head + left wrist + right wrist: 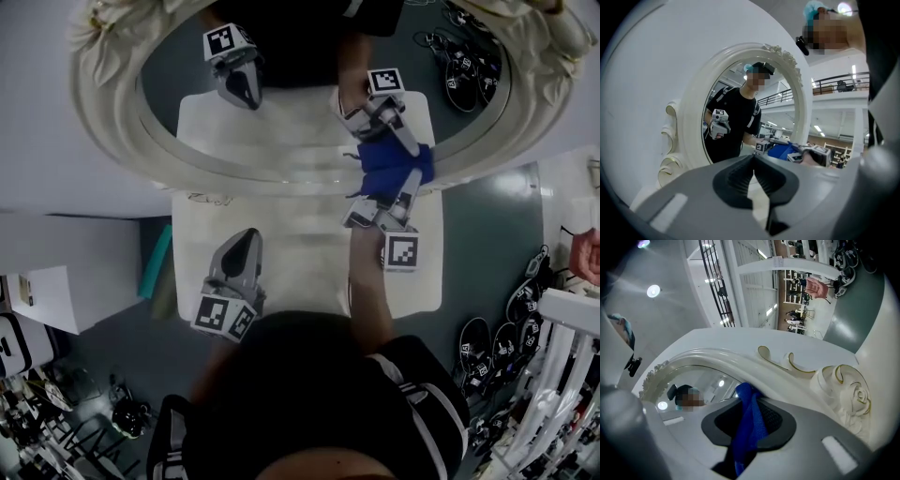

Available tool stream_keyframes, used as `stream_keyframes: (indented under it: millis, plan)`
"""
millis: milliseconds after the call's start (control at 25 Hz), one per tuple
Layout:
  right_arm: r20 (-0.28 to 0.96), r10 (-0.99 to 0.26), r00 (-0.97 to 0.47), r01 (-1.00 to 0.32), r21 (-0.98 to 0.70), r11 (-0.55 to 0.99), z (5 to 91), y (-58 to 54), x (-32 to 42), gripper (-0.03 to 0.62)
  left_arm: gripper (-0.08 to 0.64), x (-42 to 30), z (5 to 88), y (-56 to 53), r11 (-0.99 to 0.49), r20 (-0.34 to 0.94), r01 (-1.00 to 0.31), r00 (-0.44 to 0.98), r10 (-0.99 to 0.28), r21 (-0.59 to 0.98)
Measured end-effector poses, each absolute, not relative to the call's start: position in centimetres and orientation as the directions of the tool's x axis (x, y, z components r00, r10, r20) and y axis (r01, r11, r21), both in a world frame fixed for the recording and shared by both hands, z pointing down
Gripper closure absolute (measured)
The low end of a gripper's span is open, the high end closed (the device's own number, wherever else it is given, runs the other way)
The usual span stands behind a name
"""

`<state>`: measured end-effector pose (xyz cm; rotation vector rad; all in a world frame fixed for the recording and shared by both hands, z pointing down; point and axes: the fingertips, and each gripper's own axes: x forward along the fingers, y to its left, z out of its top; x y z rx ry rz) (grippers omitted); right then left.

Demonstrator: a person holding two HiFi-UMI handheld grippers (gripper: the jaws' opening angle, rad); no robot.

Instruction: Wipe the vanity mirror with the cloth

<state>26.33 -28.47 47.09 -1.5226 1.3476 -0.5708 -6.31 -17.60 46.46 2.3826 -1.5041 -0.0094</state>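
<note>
Right gripper point(379, 204) reaches forward, jaws clamped on the blue cloth point(395, 166), which sits at the lower right edge of the mirror point(192, 161). In the right gripper view the cloth point(749, 420) hangs between the jaws and covers their tips, just beside the mirror frame point(801, 376). Left gripper point(244, 240) is held back over the table point(300, 258), pointing at the mirror, jaws together and empty. The person's head blocks the lower arms. Cloth and its reflection merge, so exact contact with the glass is unclear.
</note>
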Motion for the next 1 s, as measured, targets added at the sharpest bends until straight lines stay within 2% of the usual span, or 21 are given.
stream_keyframes:
  millis: [160,320,520,680,840,1000]
  plan:
    - [-0.277,-0.914,0.298,-0.509,-0.856,0.093,46.2,-28.5,27.0,0.532,0.549,-7.2,46.9,-17.1,-0.383,0.160,-0.882,0.434,-0.887,0.273]
    - [-0.310,-0.897,0.314,-0.495,-0.860,0.123,44.0,-28.5,26.1,0.532,0.549,-8.9,46.9,-16.7,-0.374,0.145,-0.885,0.423,-0.894,0.277]
    - [-0.332,-0.891,0.309,-0.585,-0.805,0.098,40.7,-28.5,26.9,0.532,0.549,-9.0,46.3,-16.3,-0.382,0.111,-0.878,0.427,-0.897,0.289]
    - [-0.420,-0.874,0.246,-0.669,-0.725,0.160,36.5,-28.6,27.4,0.532,0.549,-8.1,46.1,-15.9,-0.399,0.087,-0.870,0.439,-0.894,0.290]
    - [-0.408,-0.881,0.241,-0.709,-0.693,0.126,34.7,-29.1,27.1,0.532,0.549,-8.5,46.1,-15.6,-0.399,0.068,-0.866,0.437,-0.897,0.302]
    - [-0.461,-0.861,0.214,-0.769,-0.623,0.142,31.9,-29.6,27.2,0.532,0.549,-8.5,45.5,-15.7,-0.390,0.050,-0.869,0.423,-0.905,0.306]
